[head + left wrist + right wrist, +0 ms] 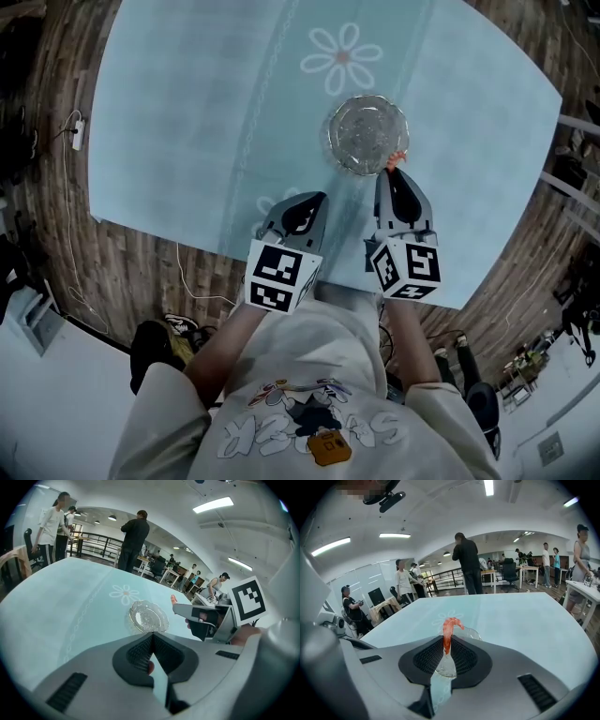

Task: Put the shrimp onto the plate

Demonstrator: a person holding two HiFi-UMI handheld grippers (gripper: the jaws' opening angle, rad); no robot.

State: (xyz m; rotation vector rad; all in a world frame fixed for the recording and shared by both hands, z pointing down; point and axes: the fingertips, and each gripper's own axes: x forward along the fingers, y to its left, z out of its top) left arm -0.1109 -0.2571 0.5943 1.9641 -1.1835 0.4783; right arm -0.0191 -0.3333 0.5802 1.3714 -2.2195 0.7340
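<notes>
A clear glass plate point(367, 135) rests on the pale blue tablecloth, also seen in the left gripper view point(148, 616). My right gripper point(391, 173) is shut on an orange shrimp point(447, 633), whose curled end point(397, 157) sticks out past the jaw tips at the plate's near right rim. The plate's rim point(473, 633) shows just behind the shrimp. My left gripper point(319, 197) is shut and holds nothing, over the table's near edge, left of the right one and short of the plate.
The tablecloth point(206, 112) carries a white flower print point(341, 57) beyond the plate. The table's near edge runs close to my body, with wooden floor and cables point(70, 234) to the left. Several people point(133, 538) stand beyond the far side.
</notes>
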